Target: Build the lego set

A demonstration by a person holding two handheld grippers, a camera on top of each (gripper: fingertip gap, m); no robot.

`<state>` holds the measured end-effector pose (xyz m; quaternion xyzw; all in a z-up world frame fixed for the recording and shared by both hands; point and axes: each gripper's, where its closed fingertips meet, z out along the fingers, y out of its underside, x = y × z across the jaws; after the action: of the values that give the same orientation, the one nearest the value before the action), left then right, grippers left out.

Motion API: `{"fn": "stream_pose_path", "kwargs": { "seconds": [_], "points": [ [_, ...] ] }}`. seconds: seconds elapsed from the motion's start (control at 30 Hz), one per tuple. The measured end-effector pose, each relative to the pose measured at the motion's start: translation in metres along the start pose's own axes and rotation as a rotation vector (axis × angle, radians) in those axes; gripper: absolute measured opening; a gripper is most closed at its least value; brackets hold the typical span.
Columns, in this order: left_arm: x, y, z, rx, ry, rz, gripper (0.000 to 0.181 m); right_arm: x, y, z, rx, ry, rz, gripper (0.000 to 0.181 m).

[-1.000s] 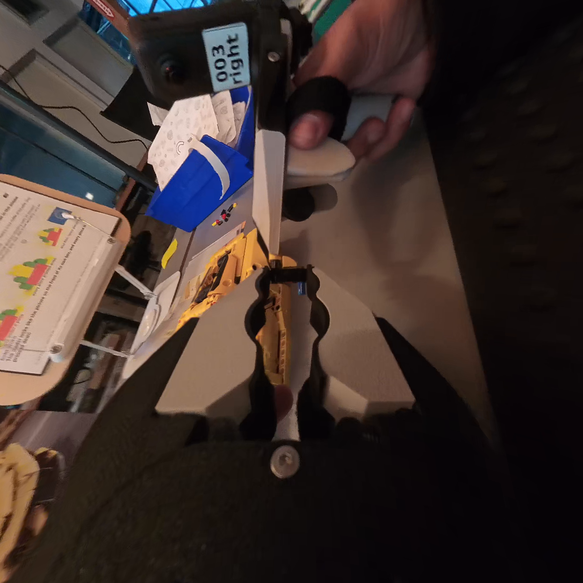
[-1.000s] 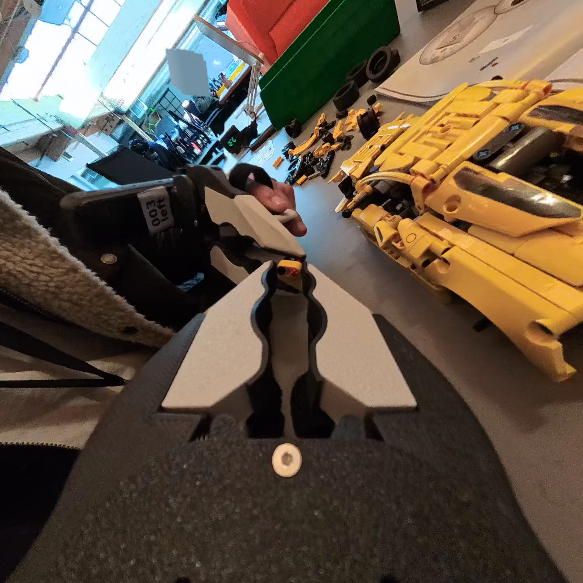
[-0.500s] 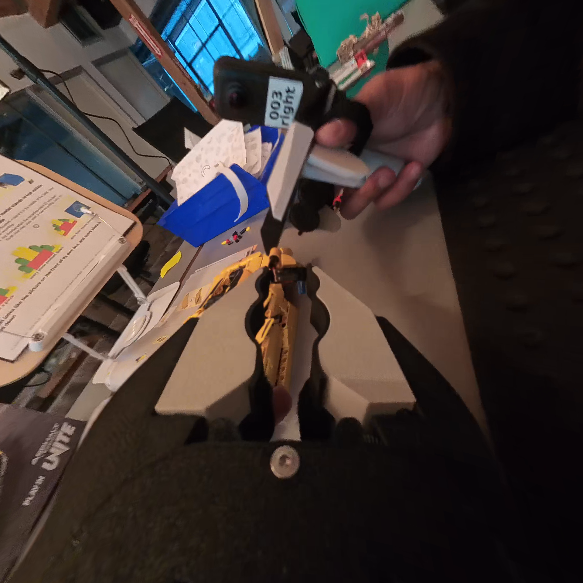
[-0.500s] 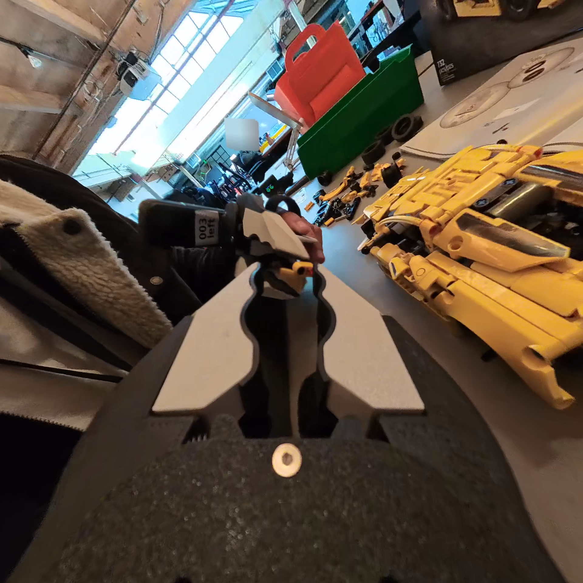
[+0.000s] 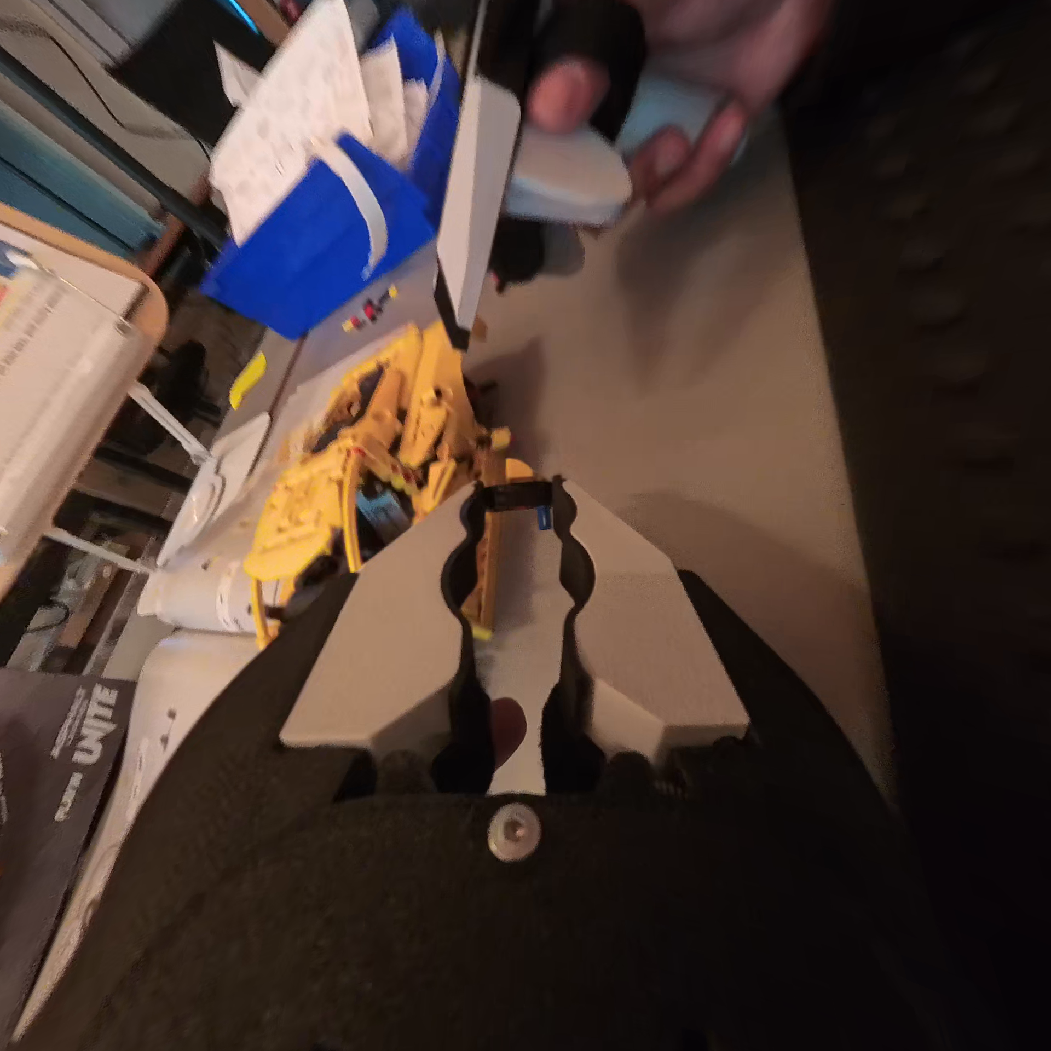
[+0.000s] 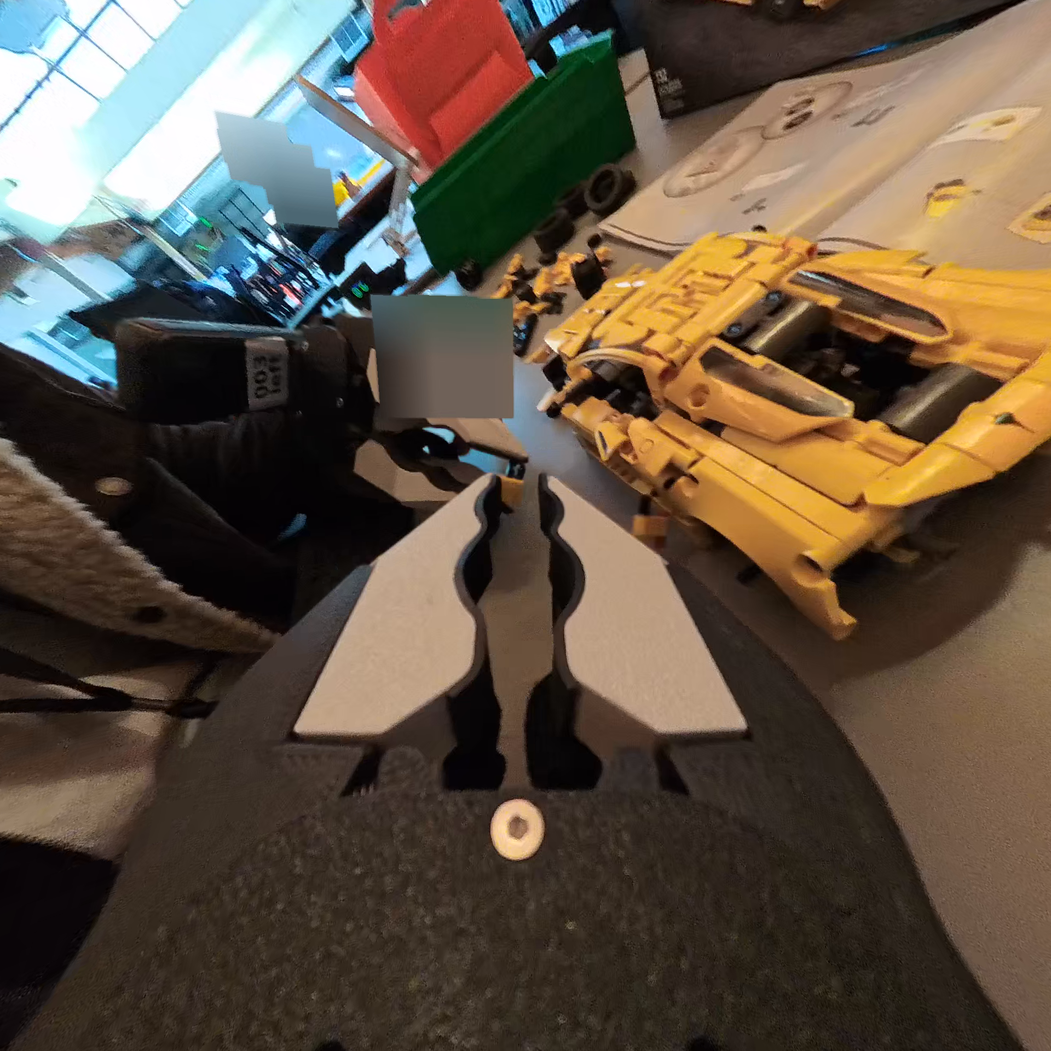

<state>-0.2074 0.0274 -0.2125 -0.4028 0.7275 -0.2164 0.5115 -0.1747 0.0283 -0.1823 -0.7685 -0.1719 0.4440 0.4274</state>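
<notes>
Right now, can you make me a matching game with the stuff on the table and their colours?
Things:
1. Lego car
2. Bin behind the loose tyres
3. Bag standing in that bin
4. Bin stuffed with paper sheets

Colours:
A. blue
B. red
C. yellow
D. green

Pairs: 1-C, 2-D, 3-B, 4-A

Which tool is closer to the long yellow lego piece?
Left. The left tool grips the long yellow piece between its fingers. The right tool is not touching it and sits farther off above the table.
</notes>
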Motion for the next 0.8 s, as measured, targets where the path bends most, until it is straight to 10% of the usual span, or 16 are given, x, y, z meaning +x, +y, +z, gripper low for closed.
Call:
{"fn": "stream_pose_path", "kwargs": {
  "seconds": [0.4, 0.8],
  "points": [
    [0.045, 0.013, 0.002, -0.147, 0.305, -0.290, 0.024, 0.039, 0.044, -0.002, -0.302, 0.335, -0.252, 0.017],
    [0.028, 0.005, 0.001, -0.067, 0.192, -0.210, 0.023, 0.050, 0.052, 0.003, -0.360, 0.366, -0.302, 0.011]
  ]
}}
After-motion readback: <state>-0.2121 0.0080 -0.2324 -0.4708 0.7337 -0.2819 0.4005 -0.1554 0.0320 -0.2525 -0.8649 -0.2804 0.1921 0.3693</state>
